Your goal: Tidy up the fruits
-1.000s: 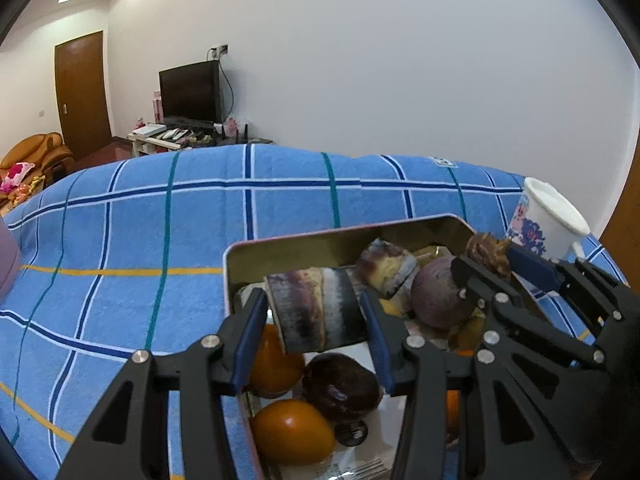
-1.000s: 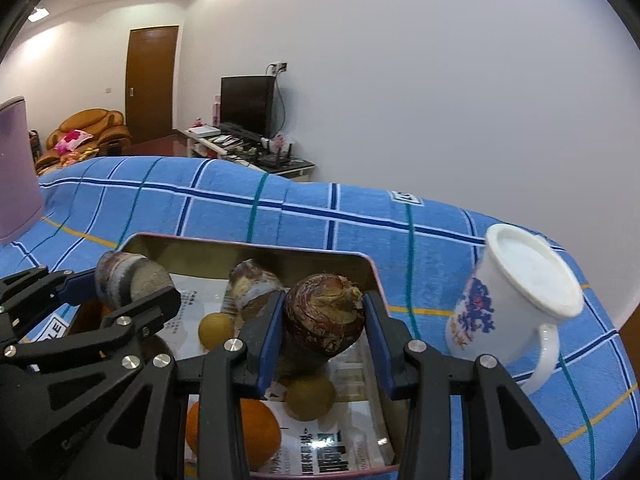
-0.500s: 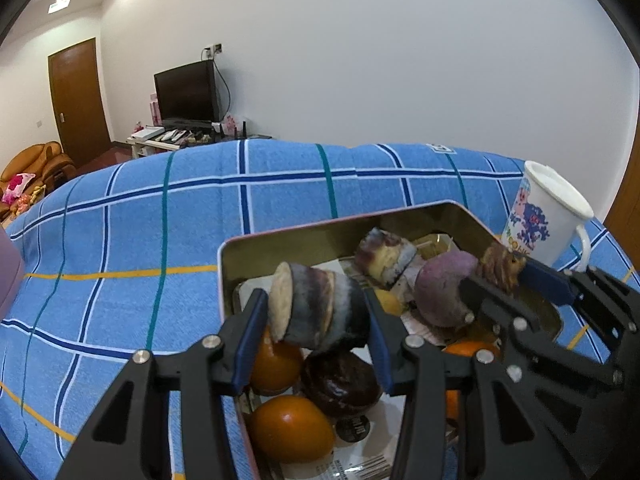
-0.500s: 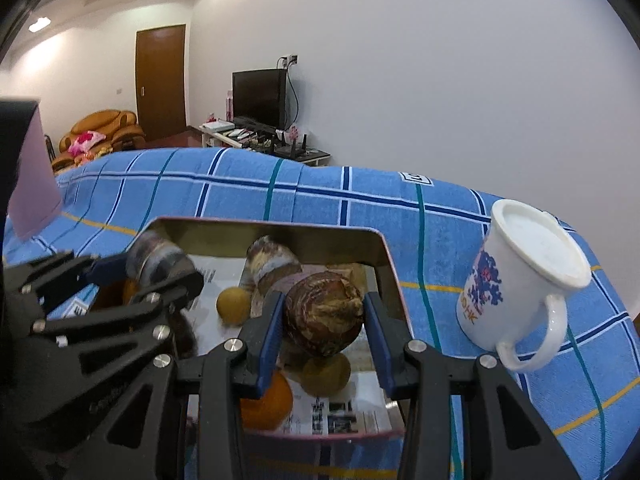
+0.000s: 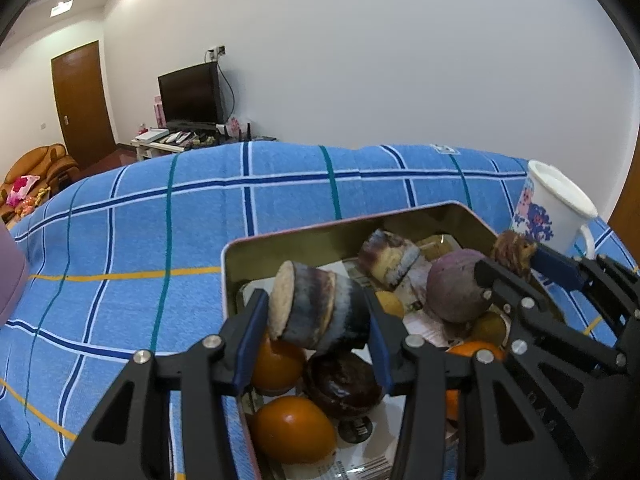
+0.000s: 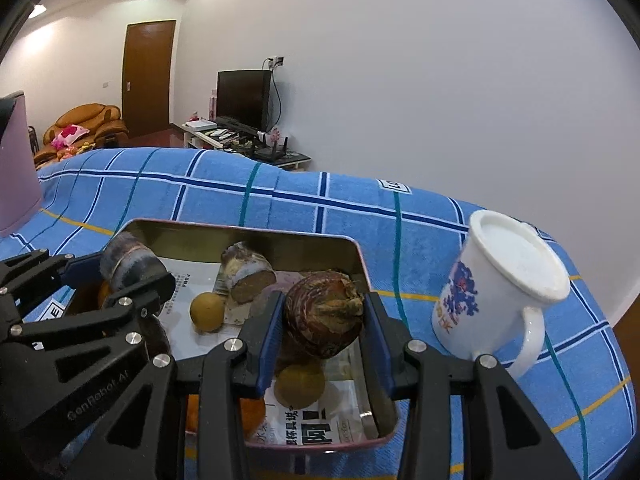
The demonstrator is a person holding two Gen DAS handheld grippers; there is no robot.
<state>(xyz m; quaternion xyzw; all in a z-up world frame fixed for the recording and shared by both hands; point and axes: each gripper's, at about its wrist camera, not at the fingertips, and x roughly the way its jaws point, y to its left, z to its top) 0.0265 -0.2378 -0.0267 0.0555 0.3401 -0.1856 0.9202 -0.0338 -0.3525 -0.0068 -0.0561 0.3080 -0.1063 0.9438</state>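
1. Two claws hung over a gold metal tin (image 5: 304, 240) resting on a blue plaid cloth (image 5: 160, 216).
2. Left claw (image 5: 316, 320) was clamped on a cut, grey-banded taro chunk (image 5: 316, 312), held above the tin's left side, over two oranges (image 5: 292, 432) and a dark round fruit (image 5: 344, 384).
3. Right claw (image 6: 322, 322) gripped a whole brown taro root (image 6: 322, 316) above the tin's right side, over a small yellow-brown fruit (image 6: 300, 384).
4. Another cut taro piece (image 6: 248, 272) lay on the printed paper lining the tin.
5. A white enamel mug (image 6: 500, 292) with blue print stood on the cloth just right of the tin.
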